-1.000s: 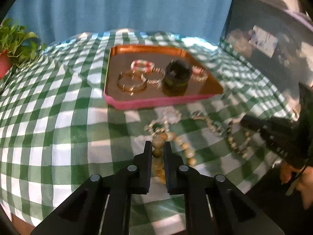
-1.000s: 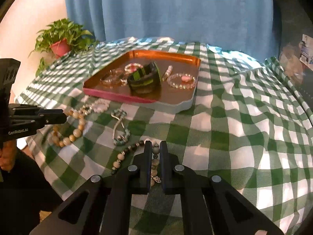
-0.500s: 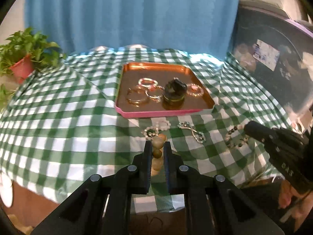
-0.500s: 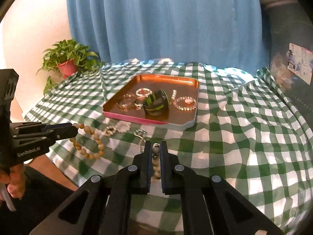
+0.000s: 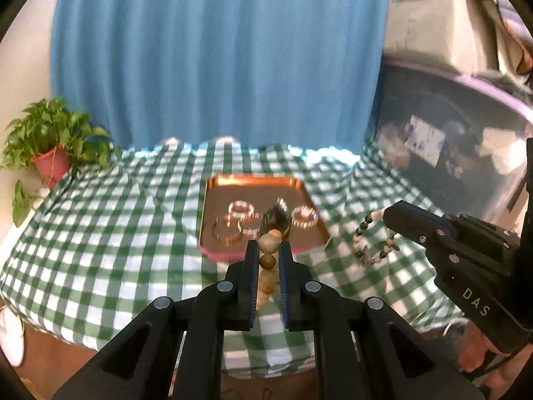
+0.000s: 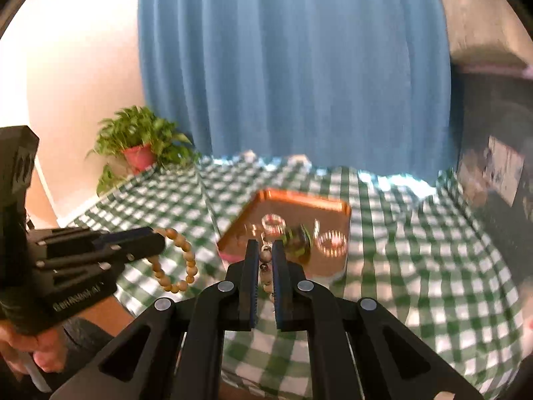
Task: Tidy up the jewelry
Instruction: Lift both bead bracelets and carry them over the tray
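Both grippers lifted off green-checked cloth [image 5: 116, 233]; blue curtain [image 5: 216, 60] behind.

Both wrist cameras look forward and slightly down from above the near edge, sharing the tray [image 5: 213, 233] [image 6: 333, 204] at twelve o'clock.

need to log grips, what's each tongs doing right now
left tongs: closed on the wooden bead bracelet
right tongs: closed on the mixed dark and light bead bracelet

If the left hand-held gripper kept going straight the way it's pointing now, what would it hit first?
Probably the copper tray, at its near pink rim or the bracelets just inside it; depth is hard to judge. The left hand-held gripper already clamps wooden beads.
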Action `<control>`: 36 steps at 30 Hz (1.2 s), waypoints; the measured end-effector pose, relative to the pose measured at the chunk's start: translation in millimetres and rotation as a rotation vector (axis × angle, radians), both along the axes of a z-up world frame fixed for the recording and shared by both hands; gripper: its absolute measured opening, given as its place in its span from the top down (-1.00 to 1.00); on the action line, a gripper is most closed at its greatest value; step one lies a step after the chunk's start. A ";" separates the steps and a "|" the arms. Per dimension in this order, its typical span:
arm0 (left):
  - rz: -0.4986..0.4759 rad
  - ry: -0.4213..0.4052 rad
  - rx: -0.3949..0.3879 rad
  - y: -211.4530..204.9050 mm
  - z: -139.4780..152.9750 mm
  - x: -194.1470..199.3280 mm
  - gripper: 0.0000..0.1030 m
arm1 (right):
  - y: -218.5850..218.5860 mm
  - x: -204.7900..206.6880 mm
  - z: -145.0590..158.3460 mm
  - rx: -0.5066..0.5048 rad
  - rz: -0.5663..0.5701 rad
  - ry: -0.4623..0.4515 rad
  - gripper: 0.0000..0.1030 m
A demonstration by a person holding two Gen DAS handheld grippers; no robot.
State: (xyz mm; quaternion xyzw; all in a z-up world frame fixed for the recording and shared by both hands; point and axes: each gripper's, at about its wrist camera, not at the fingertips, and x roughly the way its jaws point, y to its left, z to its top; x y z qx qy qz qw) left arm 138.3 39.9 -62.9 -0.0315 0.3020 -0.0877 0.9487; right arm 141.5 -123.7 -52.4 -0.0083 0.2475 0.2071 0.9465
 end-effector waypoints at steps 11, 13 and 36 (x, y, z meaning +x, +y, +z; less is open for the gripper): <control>-0.006 -0.154 -0.055 25.9 68.4 -9.4 0.77 | 1.3 -10.6 56.1 0.026 0.009 -0.112 0.88; -0.005 -0.156 -0.075 30.0 69.2 -3.3 0.78 | 0.5 -6.6 59.7 0.039 0.011 -0.119 0.88; -0.028 0.022 -0.222 32.1 -44.0 153.5 0.78 | 6.8 115.6 -8.5 0.054 0.014 -0.041 0.87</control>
